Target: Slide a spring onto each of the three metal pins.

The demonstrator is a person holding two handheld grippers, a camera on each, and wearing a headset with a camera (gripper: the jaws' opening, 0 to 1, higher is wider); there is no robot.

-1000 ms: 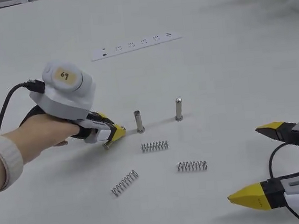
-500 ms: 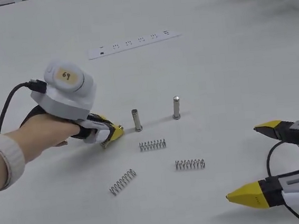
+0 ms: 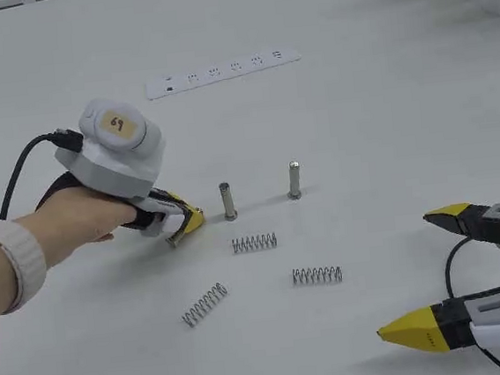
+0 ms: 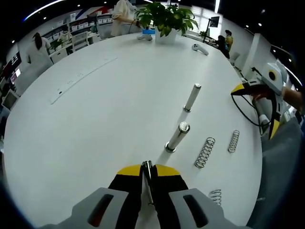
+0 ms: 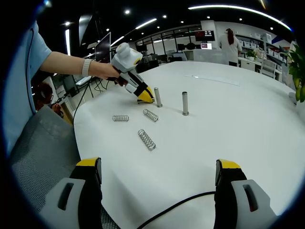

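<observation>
Little has shifted in the last second; the left gripper (image 3: 187, 224) still clamps its fingers on a thin pin (image 4: 148, 183), low at the bench (image 3: 383, 95), just left of the left standing pin (image 3: 227, 201) and right standing pin (image 3: 294, 180); the right gripper (image 3: 407, 275) waits near right, fingers wide; the springs (image 3: 254, 242) lie loose near the pins, so I judge none is threaded.

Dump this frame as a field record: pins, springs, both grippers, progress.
standing pins: two upright on the table, left pin and right pin as the head view shows them, both bare
third pin: held pin, clamped in left gripper
springs: three, lying loose: middle spring, right spring, near spring
right gripper: open, holding nothing, apart from the parts
progress: no spring on any pin
</observation>
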